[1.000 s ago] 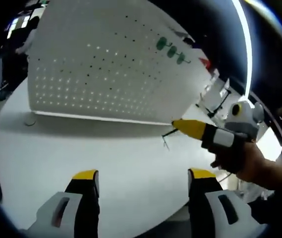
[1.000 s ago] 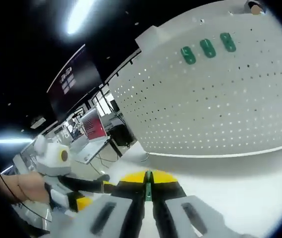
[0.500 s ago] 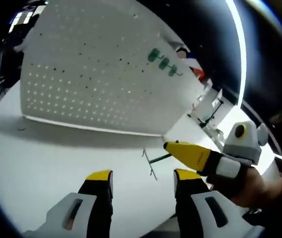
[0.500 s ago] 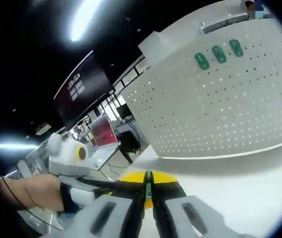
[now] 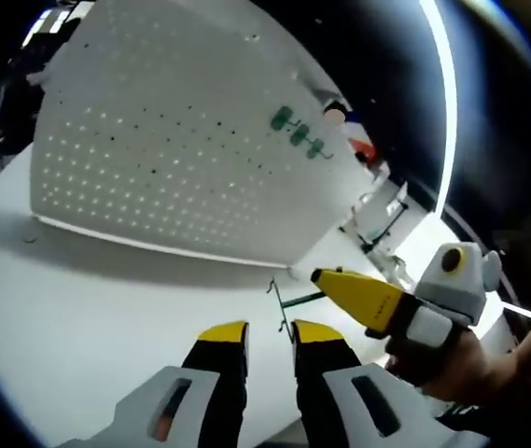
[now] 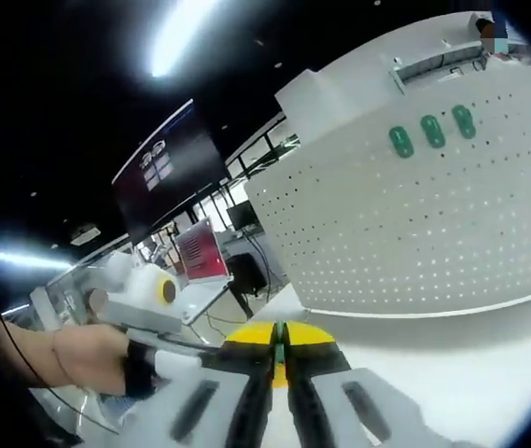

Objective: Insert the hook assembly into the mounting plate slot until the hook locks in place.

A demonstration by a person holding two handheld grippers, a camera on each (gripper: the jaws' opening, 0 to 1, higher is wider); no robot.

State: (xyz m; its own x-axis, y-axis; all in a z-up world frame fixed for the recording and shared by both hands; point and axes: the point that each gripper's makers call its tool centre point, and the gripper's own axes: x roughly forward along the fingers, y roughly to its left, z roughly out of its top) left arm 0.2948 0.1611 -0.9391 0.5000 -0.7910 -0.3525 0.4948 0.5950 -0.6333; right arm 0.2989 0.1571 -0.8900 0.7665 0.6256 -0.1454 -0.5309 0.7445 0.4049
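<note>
Now: left jaws closing in on the wire hook

Compared with a second ago, the left gripper (image 5: 270, 334) is narrowing steadily: its yellow-tipped jaws were standing wide apart, then closer, and are now showing only a slim gap. The right gripper (image 5: 328, 277), entering the left gripper view from the right, is sitting closer to the left jaws than before, and the thin dark-green wire hook assembly (image 5: 284, 301) it is carrying is now hanging just above the gap between the left jaws; contact with them cannot be told.

Left gripper: nearly closed, nothing gripped between the tips.

Right gripper (image 6: 279, 334): jaws pressed together on the hook's green shank, which is showing as a thin green line between the yellow tips in the right gripper view. A person's hand (image 5: 452, 359) is holding this tool.

The large white perforated pegboard mounting plate (image 5: 181, 140) is standing upright on the white tabletop (image 5: 88, 308), behind the hook and apart from it. Three green oval plugs (image 6: 430, 131) are sitting in a row near the plate's upper part.
</note>
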